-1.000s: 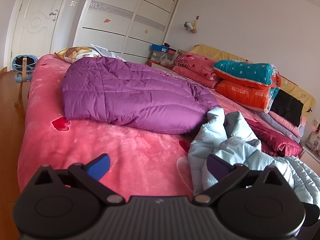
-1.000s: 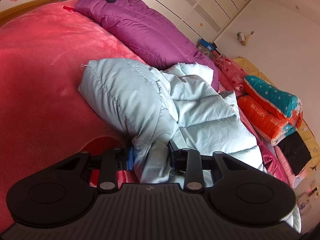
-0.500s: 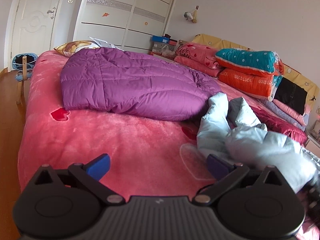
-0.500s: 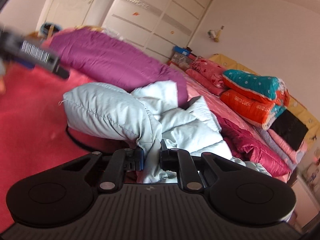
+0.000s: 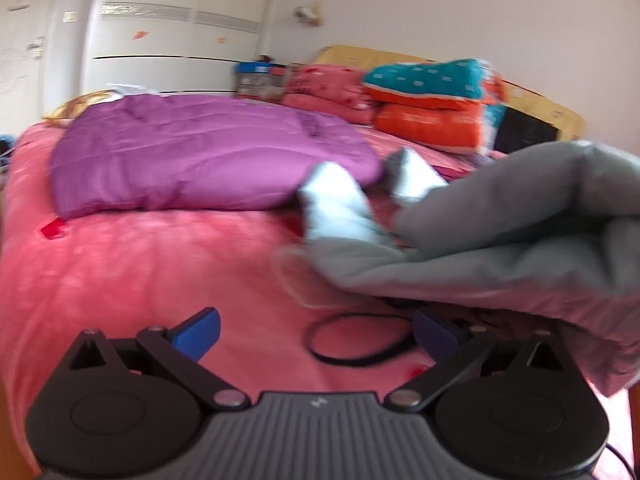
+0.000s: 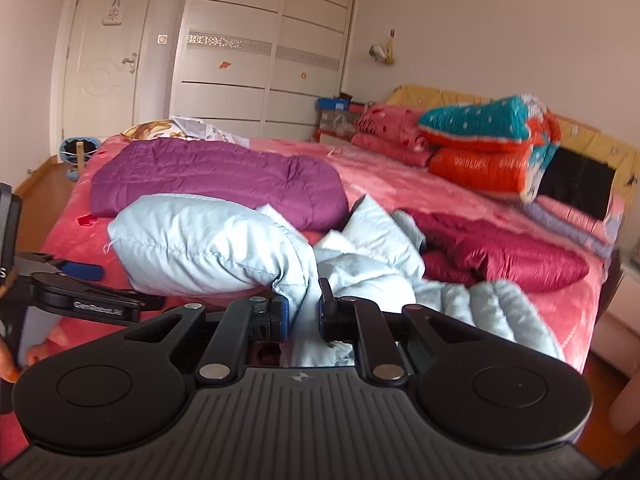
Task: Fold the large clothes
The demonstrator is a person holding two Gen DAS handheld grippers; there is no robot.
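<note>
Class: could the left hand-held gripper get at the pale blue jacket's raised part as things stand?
Probably yes. The left hand-held gripper is open and holds nothing, the pale blue jacket hangs just above its right-hand finger, lifted by the right hand-held gripper, and only pink bedspread lies between.

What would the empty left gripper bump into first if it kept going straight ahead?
Probably the pink bedspread, since the open left gripper points slightly downward at it. A thin black loop lies just ahead between its fingers. The purple jacket is farther off; depth is hard to judge.
</note>
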